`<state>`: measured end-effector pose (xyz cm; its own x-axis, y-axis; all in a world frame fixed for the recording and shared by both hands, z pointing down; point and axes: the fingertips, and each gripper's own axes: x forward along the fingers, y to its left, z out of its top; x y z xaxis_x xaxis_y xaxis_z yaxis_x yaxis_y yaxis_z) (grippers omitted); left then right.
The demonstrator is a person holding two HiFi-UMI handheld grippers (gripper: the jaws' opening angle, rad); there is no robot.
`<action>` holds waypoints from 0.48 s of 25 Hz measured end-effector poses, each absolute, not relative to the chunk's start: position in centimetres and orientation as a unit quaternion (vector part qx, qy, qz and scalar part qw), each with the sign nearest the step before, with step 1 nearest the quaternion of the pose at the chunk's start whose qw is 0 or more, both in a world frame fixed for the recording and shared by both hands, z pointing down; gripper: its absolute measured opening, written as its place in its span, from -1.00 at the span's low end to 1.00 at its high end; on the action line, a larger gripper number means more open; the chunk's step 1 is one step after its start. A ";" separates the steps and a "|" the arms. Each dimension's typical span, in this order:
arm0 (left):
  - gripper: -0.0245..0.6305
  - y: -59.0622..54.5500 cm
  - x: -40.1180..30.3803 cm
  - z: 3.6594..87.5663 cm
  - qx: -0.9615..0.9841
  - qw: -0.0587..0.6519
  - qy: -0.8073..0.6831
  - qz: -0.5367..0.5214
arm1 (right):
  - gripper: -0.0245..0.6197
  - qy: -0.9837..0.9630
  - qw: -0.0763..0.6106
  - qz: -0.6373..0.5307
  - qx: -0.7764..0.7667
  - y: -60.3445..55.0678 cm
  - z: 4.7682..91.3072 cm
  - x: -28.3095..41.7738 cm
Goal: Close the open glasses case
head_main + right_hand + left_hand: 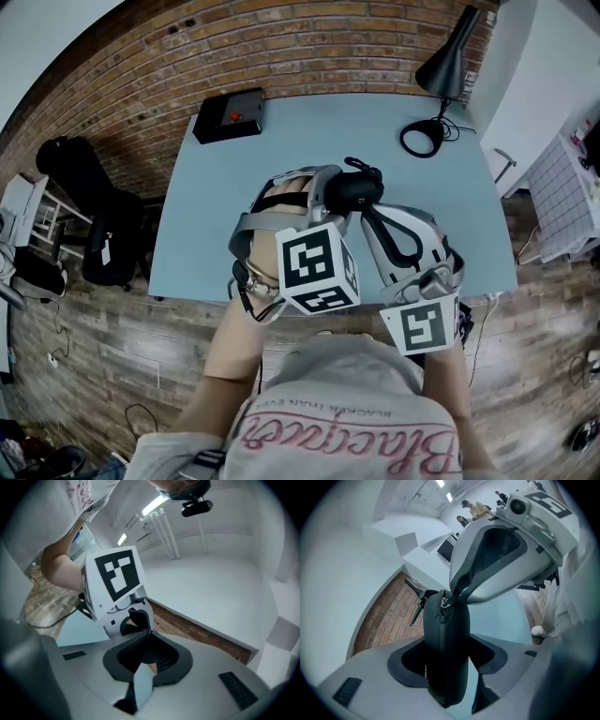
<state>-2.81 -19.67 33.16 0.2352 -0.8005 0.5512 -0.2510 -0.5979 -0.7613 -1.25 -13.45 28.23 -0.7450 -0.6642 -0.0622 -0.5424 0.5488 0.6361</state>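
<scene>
Well, the glasses case point(446, 658) is up off the desk point(281, 141). It stands on end in the left hand-held gripper point(446, 670), which clamps it with one jaw on each shell, in front of the person's chest. The right hand-held gripper point(148, 632) is pinched almost shut, its tips meeting on the small zip pull point(446, 603) at the case's top end. From where I stand, the seam below the pull looks drawn together. I'd judge the zip is on its last stretch, though the far side of the case is out of sight. To finish cleanly, the pull should travel along the line of the seam rather than away from it. The left grip needs to be firm enough that the case cannot swivel. The pinch is on a tiny tab, so a sideways tug could slip it free.
</scene>
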 end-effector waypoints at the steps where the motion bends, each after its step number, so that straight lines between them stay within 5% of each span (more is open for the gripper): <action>1: -0.14 -19.7 -2.8 33.2 -0.739 0.271 0.356 -0.504 | -0.80 -0.890 0.082 -0.296 0.337 -13.4 28.1 -1.2; 12: -0.13 -20.8 -2.6 31.1 -0.720 0.335 0.414 -0.444 | -0.81 -0.953 -0.126 0.126 0.245 -14.8 26.7 0.5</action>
